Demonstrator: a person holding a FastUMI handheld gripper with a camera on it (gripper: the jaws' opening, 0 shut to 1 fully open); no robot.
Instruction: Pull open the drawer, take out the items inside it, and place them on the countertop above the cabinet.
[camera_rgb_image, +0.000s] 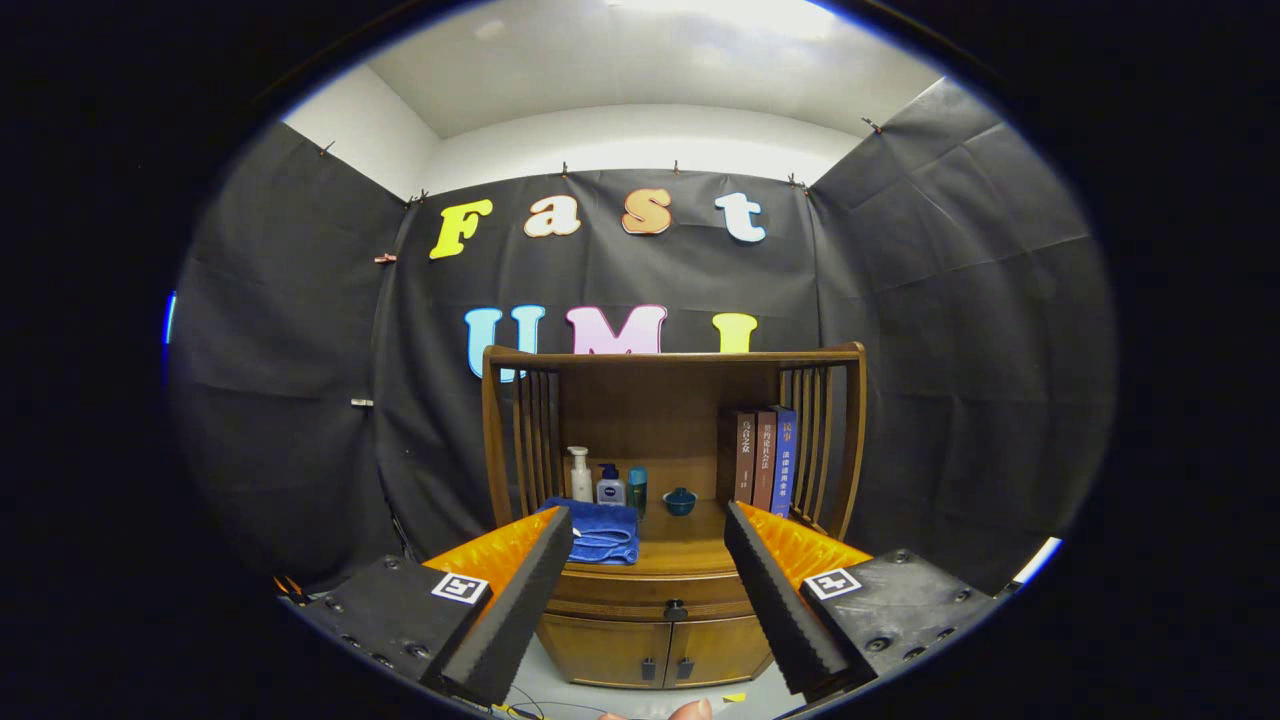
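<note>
The job has not really started: the drawer (660, 592) under the front edge of the countertop (690, 550) looks closed, its knob (675, 609) is untouched, and the gripper (650, 530) is wide open, holding nothing, away from the cabinet (655, 650).

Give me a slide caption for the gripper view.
Open gripper faces the wooden cabinet, closed drawer's knob between its fingers; blue towel, bottles and books on the countertop.

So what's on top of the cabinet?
On the countertop: a blue towel, three bottles, a small bowl and three books. The drawer is closed, hiding its contents. The gripper is open.
</note>
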